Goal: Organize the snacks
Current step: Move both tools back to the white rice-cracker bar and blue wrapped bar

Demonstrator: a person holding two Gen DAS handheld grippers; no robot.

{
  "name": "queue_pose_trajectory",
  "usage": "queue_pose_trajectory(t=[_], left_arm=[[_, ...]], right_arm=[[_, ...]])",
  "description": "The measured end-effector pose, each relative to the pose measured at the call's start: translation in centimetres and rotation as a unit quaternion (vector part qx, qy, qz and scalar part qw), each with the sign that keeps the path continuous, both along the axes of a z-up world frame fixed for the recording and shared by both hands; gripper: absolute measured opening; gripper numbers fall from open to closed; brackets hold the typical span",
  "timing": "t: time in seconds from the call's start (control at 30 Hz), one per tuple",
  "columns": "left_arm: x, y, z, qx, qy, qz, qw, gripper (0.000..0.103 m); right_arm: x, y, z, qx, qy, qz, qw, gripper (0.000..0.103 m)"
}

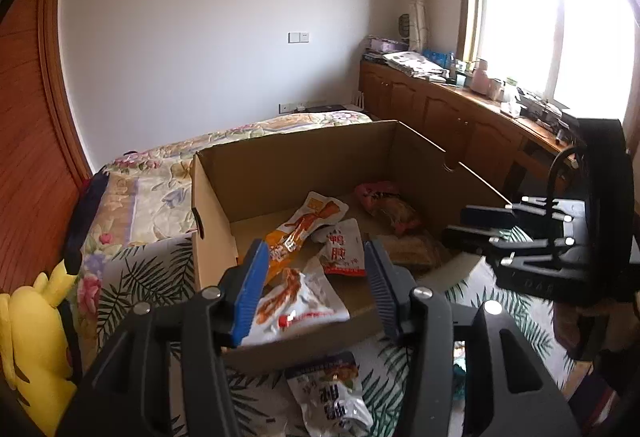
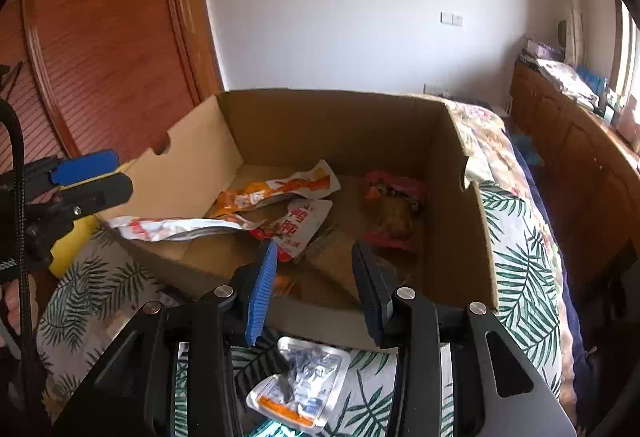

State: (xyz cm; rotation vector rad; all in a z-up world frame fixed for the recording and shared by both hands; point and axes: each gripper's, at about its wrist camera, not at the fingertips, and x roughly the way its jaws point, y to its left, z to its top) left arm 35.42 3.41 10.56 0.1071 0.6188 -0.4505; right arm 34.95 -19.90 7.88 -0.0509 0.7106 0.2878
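Glossy foil pouch with blue print (image 1: 330, 393) lies nearest, flat on the palm-leaf bedspread (image 1: 516, 313), below the left gripper (image 1: 316, 277), whose ribbed pads stand wide apart, holding nothing. Clear crinkled packet with an orange strip (image 2: 298, 385) lies under the right gripper (image 2: 314, 285), likewise spread and empty. Beyond, the corrugated cardboard box (image 2: 460, 237) holds an orange-white pouch (image 2: 276, 191), a white pouch with red characters (image 2: 302, 223) and a pink bag (image 2: 394, 213). Wooden cabinets (image 1: 452, 117) sit farthest.
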Motion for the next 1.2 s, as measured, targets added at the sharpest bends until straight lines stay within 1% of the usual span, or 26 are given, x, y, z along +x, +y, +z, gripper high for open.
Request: queue_pose_trajectory(t=[0.17,0.27,0.37,0.53,0.67,0.73,0.93,1.07,1.2], left_arm=[[-2.9,0.8,0.2,0.015,-0.018,-0.012,0.9997,0.052],[-4.5,1.7,-0.1,0.016,-0.019,-0.016,0.9996,0.053],[-5.6,2.4,-0.4,0.017,-0.016,-0.02,0.9995,0.053],[-7.1,3.6,-1.5,0.013,-0.006,-0.02,0.9997,0.054],[-7.6,4.1,-3.2,0.028,0.004,-0.016,0.9995,0.054],[-7.7,4.3,-4.3,0.036,0.013,-0.012,0.9992,0.054],[-7.6,4.8,-7.4,0.041,0.041,-0.004,0.9983,0.054],[-7.0,5.3,-9.8,0.047,0.066,0.005,0.9967,0.054],[-6.9,5.5,-11.8,0.056,0.082,0.012,0.9949,0.054]], right_arm=[[-3.9,-0.2,1.3,-0.002,-0.043,0.02,0.999,0.041],[-6.5,-0.1,1.5,-0.002,-0.059,0.035,0.998,0.042],[-8.4,0.0,1.1,0.0,-0.064,0.048,0.997,0.043],[-10.4,0.2,-0.9,0.012,-0.047,0.055,0.997,0.043],[-10.9,0.4,-3.3,0.017,-0.018,0.06,0.998,0.043],[-10.9,0.3,-4.5,0.02,-0.003,0.062,0.998,0.042],[-11.2,-0.1,-7.0,0.024,0.031,0.06,0.997,0.042],[-11.0,0.0,-8.3,0.019,0.052,0.055,0.997,0.042],[-10.6,0.0,-9.1,0.027,0.072,0.052,0.996,0.042]])
